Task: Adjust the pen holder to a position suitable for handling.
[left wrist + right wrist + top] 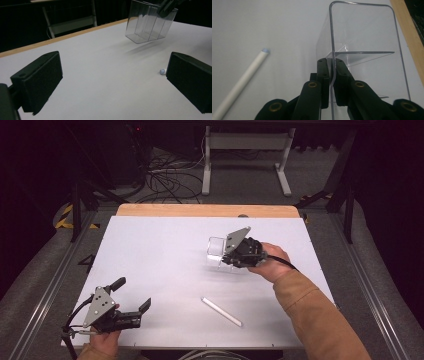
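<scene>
Clear plastic divided box (362, 37), thin-walled with rounded corners and inner partitions, held off the table over its far right part; a shadow lies beneath it. Right gripper (332, 61): black jaws pinched on one wall of the box. White matte table (165, 265), wooden far edge. Slender white cylindrical stick (221, 312) lies near the front. Left gripper (112, 82): flat padded jaws spread wide, nothing between.

White-topped table (150, 250), wooden strip along far edge; white stick (221, 312) lying flat near front edge.
</scene>
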### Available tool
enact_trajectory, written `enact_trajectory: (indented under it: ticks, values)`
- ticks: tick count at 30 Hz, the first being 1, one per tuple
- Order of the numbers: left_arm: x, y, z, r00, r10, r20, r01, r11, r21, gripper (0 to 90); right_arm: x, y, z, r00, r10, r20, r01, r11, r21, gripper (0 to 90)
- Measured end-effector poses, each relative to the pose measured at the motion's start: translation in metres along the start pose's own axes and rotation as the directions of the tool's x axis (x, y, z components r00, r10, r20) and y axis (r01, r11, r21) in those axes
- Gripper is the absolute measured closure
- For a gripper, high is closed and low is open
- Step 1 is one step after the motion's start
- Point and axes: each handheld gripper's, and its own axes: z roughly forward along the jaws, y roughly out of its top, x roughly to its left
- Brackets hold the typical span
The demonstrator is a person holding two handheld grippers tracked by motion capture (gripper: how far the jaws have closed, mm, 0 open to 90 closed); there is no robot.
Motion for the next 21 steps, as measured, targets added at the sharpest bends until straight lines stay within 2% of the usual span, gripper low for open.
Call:
enact_trajectory:
  ticks: [2,3,9,15,17,21]
  values:
    - [0.0,0.0,0.0,1.0,0.0,0.0,0.0,1.0,0.0,1.5,0.002,0.005,0.003,1.0,-0.003,-0.007,0.003,1.0,0.0,84.6]
    - [0.0,0.0,0.0,1.0,0.0,0.001,0.0,1.0,0.0,1.4,0.006,0.013,0.01,0.9996,-0.014,-0.026,0.014,1.0,0.0,84.7]
    - [0.0,0.0,0.0,1.0,0.001,0.007,-0.001,1.0,0.003,1.4,0.019,0.031,0.029,0.9966,-0.032,-0.075,0.034,0.999,0.022,84.7]
    - [0.0,0.0,0.002,0.9999,0.003,0.011,-0.003,1.0,0.005,1.5,0.026,0.041,0.042,0.9941,-0.041,-0.101,0.046,0.998,0.047,84.7]
    - [0.0,0.0,0.002,0.9999,0.003,0.012,-0.003,1.0,0.007,1.4,0.029,0.042,0.044,0.9939,-0.025,-0.107,0.031,0.998,0.059,84.7]
    - [0.0,0.0,0.003,0.9999,-0.002,0.014,0.001,0.9999,0.011,1.5,0.031,0.044,0.047,0.9932,-0.022,-0.114,0.03,0.997,0.068,84.7]
